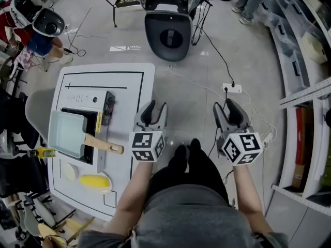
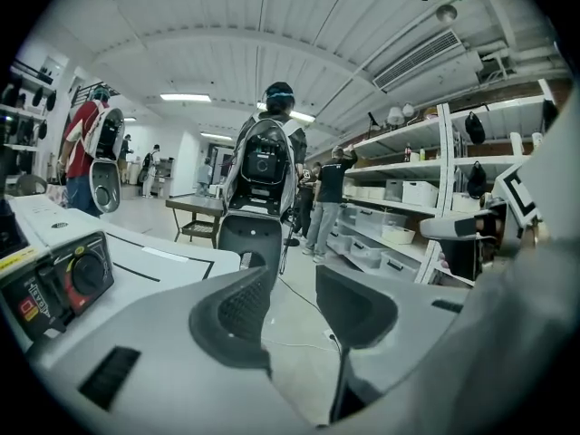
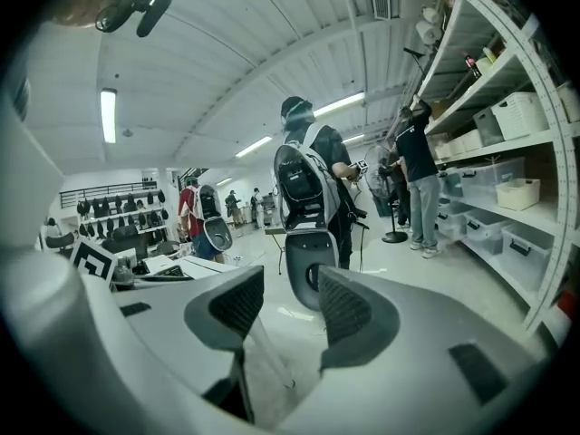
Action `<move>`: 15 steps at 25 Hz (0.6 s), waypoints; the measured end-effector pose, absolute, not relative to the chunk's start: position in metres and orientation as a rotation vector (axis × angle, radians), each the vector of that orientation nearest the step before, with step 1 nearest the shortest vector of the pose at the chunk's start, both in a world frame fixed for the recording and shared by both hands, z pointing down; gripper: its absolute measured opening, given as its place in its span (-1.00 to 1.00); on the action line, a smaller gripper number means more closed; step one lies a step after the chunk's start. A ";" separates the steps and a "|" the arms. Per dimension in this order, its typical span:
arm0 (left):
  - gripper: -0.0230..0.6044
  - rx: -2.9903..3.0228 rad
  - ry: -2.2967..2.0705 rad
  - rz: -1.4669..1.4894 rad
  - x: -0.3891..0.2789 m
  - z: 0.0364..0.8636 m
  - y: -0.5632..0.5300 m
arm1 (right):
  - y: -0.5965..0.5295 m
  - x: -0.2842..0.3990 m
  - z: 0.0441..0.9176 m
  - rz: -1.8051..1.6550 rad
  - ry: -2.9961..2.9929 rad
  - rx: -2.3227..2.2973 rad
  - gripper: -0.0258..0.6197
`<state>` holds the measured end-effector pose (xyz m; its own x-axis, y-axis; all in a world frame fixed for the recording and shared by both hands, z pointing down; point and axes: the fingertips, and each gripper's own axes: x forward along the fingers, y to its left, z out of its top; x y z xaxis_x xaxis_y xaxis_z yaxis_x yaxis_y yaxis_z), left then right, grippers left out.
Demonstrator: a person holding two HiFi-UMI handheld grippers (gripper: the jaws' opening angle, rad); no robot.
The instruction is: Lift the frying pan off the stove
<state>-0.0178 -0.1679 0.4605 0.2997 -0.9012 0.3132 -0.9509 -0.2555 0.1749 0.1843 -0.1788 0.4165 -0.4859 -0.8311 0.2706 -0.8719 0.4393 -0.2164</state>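
Note:
A pale green rectangular frying pan [image 1: 66, 133] with a wooden handle [image 1: 103, 145] rests on a black portable stove [image 1: 83, 119] on the white table [image 1: 134, 76] at the left. My left gripper [image 1: 153, 110] hovers open beside the table's right edge, to the right of the pan's handle, with nothing between its jaws. My right gripper [image 1: 231, 109] is open over the floor, farther right. In the left gripper view the left gripper [image 2: 294, 311] points past the stove's control knob [image 2: 86, 275]. The right gripper [image 3: 283, 306] faces the open floor.
A yellow object [image 1: 94, 181] on a white plate and a small bottle [image 1: 44, 152] sit near the pan. A person with a backpack rig [image 1: 170, 14] stands ahead, with others around. A power strip [image 1: 231, 88] and cables lie on the floor. Shelving [image 1: 305, 87] lines the right side.

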 end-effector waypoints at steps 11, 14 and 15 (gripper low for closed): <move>-0.44 1.920 -1.992 0.190 -0.076 0.462 -0.176 | -0.266 0.067 0.403 0.457 -2.823 0.903 -0.35; -0.44 1.803 -2.074 0.169 -0.090 0.464 -0.167 | -0.272 0.034 0.404 0.461 -2.855 0.718 -0.35; -0.44 1.763 -2.102 0.160 -0.094 0.465 -0.163 | -0.272 0.023 0.404 0.460 -2.862 0.654 -0.35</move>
<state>-0.0942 -0.1628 0.4648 -0.1319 -0.9217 0.3648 -0.9662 0.2017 0.1603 0.0225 -0.2723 0.4044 -0.8895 -0.3947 0.2301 -0.4469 0.8564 -0.2586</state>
